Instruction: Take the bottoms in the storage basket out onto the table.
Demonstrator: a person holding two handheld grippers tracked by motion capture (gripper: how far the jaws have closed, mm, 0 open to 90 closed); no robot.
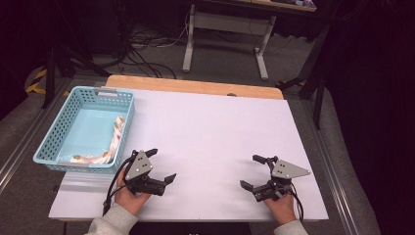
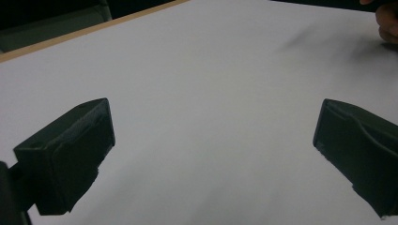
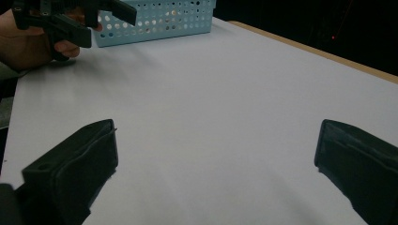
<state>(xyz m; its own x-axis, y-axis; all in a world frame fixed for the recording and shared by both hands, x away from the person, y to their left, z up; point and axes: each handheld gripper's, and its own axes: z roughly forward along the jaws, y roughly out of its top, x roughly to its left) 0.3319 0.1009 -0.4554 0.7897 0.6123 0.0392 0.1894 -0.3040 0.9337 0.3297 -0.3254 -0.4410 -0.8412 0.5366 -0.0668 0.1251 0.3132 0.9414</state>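
A light blue perforated basket stands at the table's left side, and a twisted rope of white, orange and green lies inside along its right wall. My left gripper hovers just right of the basket's near corner, jaws wide apart with nothing between them. My right gripper rests near the front right of the white table top, also open and empty. In the left gripper view my own jaws frame bare white surface. The right gripper view shows the basket and the other hand's gripper far off.
A wooden strip borders the table's far edge. Behind it on the grey floor are cables and a white desk frame. Metal rails run along both sides of the table.
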